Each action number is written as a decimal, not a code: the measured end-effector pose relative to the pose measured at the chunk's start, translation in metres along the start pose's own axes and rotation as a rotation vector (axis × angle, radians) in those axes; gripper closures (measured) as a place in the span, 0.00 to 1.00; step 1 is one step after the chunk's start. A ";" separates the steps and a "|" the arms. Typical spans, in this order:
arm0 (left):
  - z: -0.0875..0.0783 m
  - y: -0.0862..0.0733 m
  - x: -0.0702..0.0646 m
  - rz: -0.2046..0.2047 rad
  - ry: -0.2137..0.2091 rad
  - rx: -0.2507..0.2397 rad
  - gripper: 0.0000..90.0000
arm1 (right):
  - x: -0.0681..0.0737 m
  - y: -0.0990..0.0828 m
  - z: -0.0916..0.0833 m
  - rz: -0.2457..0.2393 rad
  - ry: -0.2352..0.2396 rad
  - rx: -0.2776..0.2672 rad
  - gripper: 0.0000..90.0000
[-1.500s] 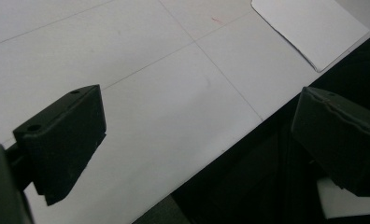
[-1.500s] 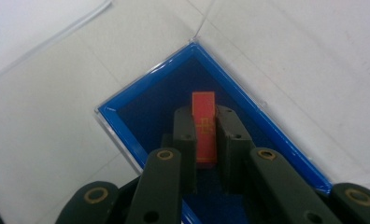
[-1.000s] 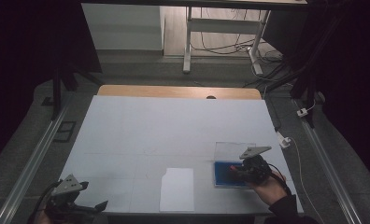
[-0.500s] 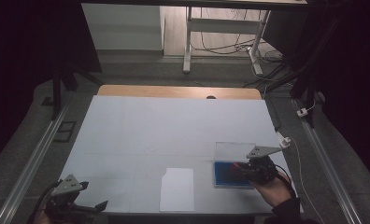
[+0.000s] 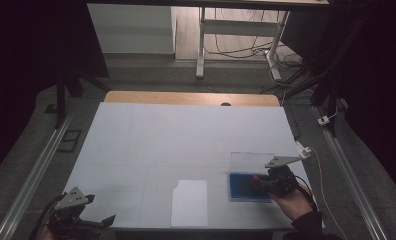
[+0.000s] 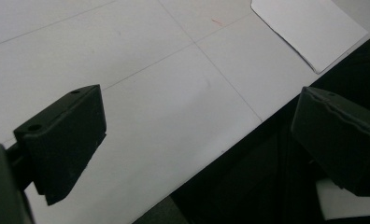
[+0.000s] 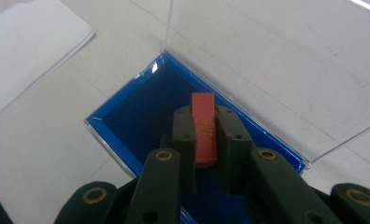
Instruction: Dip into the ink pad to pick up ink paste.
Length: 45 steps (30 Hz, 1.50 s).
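Observation:
A shallow blue-lined box point(image 5: 246, 186) with a clear lid standing open point(image 5: 251, 162) sits near the table's front right. My right gripper point(image 5: 262, 183) hangs over the box, shut on a small flat red piece point(image 7: 203, 126) with gold marks on it, held edge-on above the blue lining point(image 7: 141, 107). My left gripper point(image 5: 93, 222) rests at the table's front left corner, jaws wide apart and nothing between them; in the left gripper view its fingers point(image 6: 64, 140) straddle the table's front edge.
A white sheet of paper point(image 5: 190, 202) lies near the front edge between the two grippers, also seen as the paper's corner point(image 6: 309, 32). The white table top point(image 5: 186, 140) ends in a wooden strip point(image 5: 186, 97) at the back. A white cable point(image 5: 316, 160) runs off the right side.
My right gripper with the red piece has shifted slightly to the right and toward the front over the blue box. The left gripper has stayed put.

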<state>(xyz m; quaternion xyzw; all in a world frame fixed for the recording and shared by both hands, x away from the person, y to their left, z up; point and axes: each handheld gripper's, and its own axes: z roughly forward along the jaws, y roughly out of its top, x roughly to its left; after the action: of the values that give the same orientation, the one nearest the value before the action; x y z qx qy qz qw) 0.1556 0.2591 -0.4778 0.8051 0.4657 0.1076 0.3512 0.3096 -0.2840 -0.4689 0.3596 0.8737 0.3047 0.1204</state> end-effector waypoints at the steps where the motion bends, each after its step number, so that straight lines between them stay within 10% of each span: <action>1: 0.000 0.000 0.000 0.000 0.000 0.000 0.04 | -0.001 0.000 0.001 0.001 0.000 0.003 0.89; 14: 0.000 0.000 0.000 0.005 0.001 0.004 0.04 | -0.005 0.000 0.009 0.043 -0.001 0.040 0.89; 25: 0.002 0.001 -0.001 0.011 0.003 0.012 0.04 | 0.016 0.004 0.012 -0.119 -0.093 0.084 0.89; 35: 0.002 0.001 -0.001 0.014 0.001 0.013 0.04 | -0.006 -0.002 0.010 0.049 0.005 0.041 0.89; 45: 0.002 0.001 -0.001 0.011 -0.001 0.014 0.04 | -0.001 -0.001 0.009 0.004 -0.021 0.040 0.89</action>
<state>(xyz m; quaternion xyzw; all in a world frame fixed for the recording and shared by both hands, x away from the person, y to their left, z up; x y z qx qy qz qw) 0.1569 0.2570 -0.4781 0.8102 0.4617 0.1057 0.3453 0.3139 -0.2815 -0.4763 0.3671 0.8776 0.2834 0.1216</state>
